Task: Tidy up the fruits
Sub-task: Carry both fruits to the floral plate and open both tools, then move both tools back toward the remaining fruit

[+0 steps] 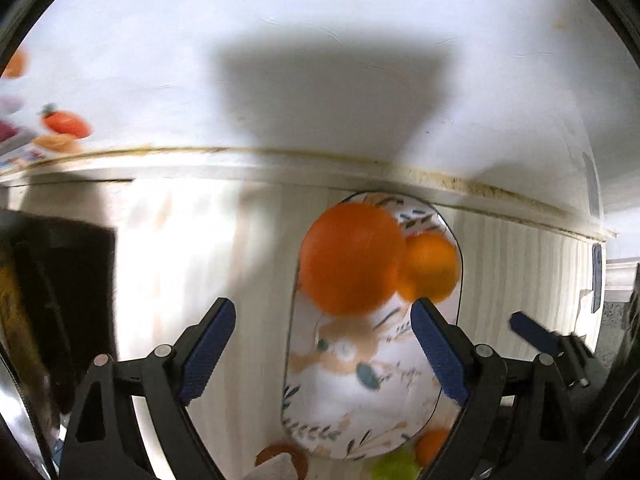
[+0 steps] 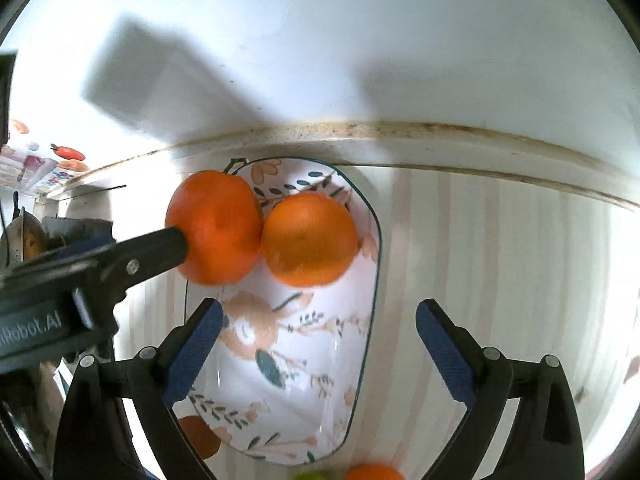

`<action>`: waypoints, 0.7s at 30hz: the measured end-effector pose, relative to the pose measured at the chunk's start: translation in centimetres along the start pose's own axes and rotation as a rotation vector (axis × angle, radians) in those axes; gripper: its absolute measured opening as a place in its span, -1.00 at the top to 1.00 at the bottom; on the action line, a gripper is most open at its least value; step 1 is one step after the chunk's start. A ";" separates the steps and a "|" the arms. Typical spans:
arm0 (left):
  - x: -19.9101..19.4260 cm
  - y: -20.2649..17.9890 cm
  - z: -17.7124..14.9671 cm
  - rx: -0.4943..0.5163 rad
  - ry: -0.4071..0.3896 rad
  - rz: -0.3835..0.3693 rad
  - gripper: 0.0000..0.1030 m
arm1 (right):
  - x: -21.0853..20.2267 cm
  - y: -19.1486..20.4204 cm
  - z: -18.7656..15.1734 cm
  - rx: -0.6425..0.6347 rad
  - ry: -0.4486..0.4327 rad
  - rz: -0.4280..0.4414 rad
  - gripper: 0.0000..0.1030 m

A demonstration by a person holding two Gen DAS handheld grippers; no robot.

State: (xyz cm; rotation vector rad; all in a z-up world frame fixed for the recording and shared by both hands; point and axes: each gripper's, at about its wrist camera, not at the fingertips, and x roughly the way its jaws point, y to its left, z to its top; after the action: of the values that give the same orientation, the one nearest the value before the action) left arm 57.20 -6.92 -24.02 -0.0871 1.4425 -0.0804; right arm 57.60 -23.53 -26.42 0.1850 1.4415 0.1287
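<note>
A floral oval plate [image 1: 360, 396] [image 2: 280, 380] lies on the pale wooden table by the wall. Two oranges sit at its far end: a larger one [image 1: 350, 258] [image 2: 216, 226] and a second one [image 1: 430, 266] [image 2: 308, 238] touching it. My left gripper [image 1: 322, 346] is open and empty, its fingers wide apart just short of the larger orange. It also shows in the right wrist view [image 2: 160, 248], one finger beside that orange. My right gripper [image 2: 320, 354] is open and empty above the plate's middle. It also shows in the left wrist view [image 1: 536, 332] at the right.
Another orange [image 1: 432, 444] [image 2: 198, 436] and a green fruit [image 1: 394, 466] lie off the plate's near end. A further orange [image 2: 374, 472] lies at the bottom edge. A dark object [image 1: 60, 280] stands at the left. The white wall [image 1: 320, 60] is close behind the plate.
</note>
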 end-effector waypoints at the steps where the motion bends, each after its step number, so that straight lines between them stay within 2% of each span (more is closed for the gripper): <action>1: -0.8 0.2 -0.9 0.002 -0.018 0.011 -0.74 | -0.7 0.0 -0.6 0.005 -0.013 -0.012 -0.92; 6: -3.8 1.8 -4.4 0.015 -0.101 0.035 -0.74 | -3.8 1.3 -3.9 0.011 -0.061 -0.053 -0.92; 11: -7.3 2.5 -7.5 0.047 -0.166 0.024 -0.74 | -6.8 2.6 -7.1 0.036 -0.103 -0.055 -0.92; 21: -12.6 3.3 -14.3 0.123 -0.236 -0.011 -0.74 | -13.6 6.0 -14.7 0.029 -0.215 -0.085 -0.92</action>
State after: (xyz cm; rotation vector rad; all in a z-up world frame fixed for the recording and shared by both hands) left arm 41.41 -2.49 -13.76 -0.0031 1.1985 -0.1630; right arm 41.44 -19.61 -13.70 0.1566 1.2350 0.0176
